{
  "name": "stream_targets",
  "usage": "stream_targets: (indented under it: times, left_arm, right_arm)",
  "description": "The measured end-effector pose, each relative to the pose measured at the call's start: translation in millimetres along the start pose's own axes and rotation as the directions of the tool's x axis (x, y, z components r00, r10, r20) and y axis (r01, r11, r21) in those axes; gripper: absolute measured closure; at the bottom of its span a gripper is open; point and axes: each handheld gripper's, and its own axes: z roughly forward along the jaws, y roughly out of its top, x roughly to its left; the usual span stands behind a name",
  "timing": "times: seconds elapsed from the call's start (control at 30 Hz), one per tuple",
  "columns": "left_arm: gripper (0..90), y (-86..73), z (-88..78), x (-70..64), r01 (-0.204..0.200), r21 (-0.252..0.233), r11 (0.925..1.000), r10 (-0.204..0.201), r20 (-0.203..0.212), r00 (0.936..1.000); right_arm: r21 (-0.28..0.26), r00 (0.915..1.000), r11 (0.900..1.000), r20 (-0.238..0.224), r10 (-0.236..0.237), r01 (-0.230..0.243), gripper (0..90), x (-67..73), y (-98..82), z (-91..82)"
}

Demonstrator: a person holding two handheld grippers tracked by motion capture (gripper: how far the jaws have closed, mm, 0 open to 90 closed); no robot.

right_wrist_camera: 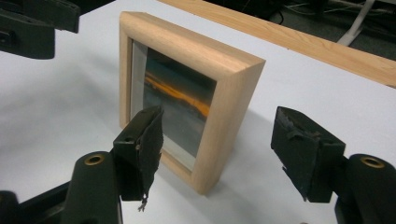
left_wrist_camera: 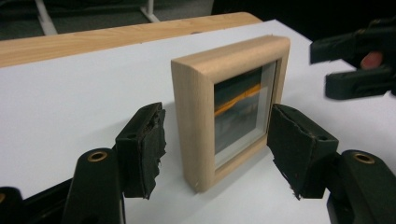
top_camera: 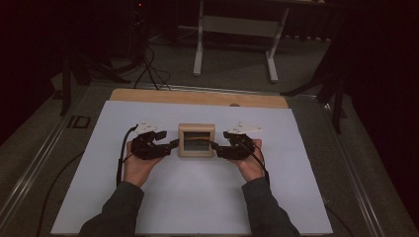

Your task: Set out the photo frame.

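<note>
The left gripper point(top_camera: 174, 143) stands with its jaws apart, one pad on either side of the left edge of the wooden picture frame point(top_camera: 196, 140), with a gap between each pad and the wood. In the left gripper view the frame point(left_wrist_camera: 229, 107) sits between the two black pads point(left_wrist_camera: 144, 149), untouched. The right gripper point(top_camera: 213, 145) is likewise spread wide around the frame's right edge; in the right gripper view the frame point(right_wrist_camera: 187, 93) stands upright with one pad in front of its glass and the other well off behind its back. The frame stands on its lower edge on the white sheet point(top_camera: 197, 197), midway between the two hands. Beyond the frame, the wooden table edge point(top_camera: 197, 97) runs along the sheet's far side.
</note>
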Motion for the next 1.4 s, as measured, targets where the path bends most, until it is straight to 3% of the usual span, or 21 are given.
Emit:
stream_targets:
  times: [0.13,0.47,0.67,0.87,1.0,1.23,1.27,1.4]
  left_arm:
    - [36.6,-5.7,-10.5,0.3,-0.027,-0.001,0.9996,0.027,-0.005,0.9996]
    - [36.5,-27.3,-42.8,10.5,-0.020,-0.032,0.9993,0.019,-0.022,0.9996]
    - [35.9,-43.6,-55.2,16.9,-0.021,-0.022,0.9996,0.020,-0.030,0.9993]
    - [35.7,-50.8,-68.9,21.1,-0.012,-0.041,0.9991,0.010,-0.055,0.9984]
    - [35.7,-58.5,-78.8,24.3,-0.020,-0.035,0.9992,0.017,-0.083,0.9964]
    - [35.5,-69.2,-90.6,32.2,-0.001,-0.049,0.9988,-0.005,-0.118,0.9930]
    - [35.5,-73.8,-93.8,35.7,0.019,-0.056,0.9982,-0.026,-0.129,0.9914]
    - [35.5,-81.8,-99.6,40.0,0.025,-0.049,0.9985,-0.033,-0.161,0.9864]
  right_arm:
    - [-0.017,1.0000,1.000,-0.001,-0.003,0.003,33.5,-0.5,-4.5,-11.0]
    - [-0.035,0.9992,0.999,0.005,-0.039,0.039,32.8,-2.4,-22.3,-43.8]
    - [-0.044,0.9988,0.998,0.024,-0.044,0.045,32.7,-7.8,-38.9,-62.3]
    - [-0.050,0.9985,0.998,0.050,-0.023,0.025,32.4,-16.4,-59.5,-77.7]
    - [-0.058,0.9980,0.998,0.063,-0.009,0.012,32.4,-20.4,-65.7,-84.2]
    - [-0.089,0.9944,0.996,0.103,0.024,-0.015,31.6,-24.9,-78.2,-99.1]
    - [-0.096,0.9925,0.995,0.118,0.030,-0.019,31.3,-25.7,-80.8,-102.0]
    - [-0.129,0.9837,0.990,0.163,0.077,-0.056,30.5,-30.7,-92.1,-113.3]
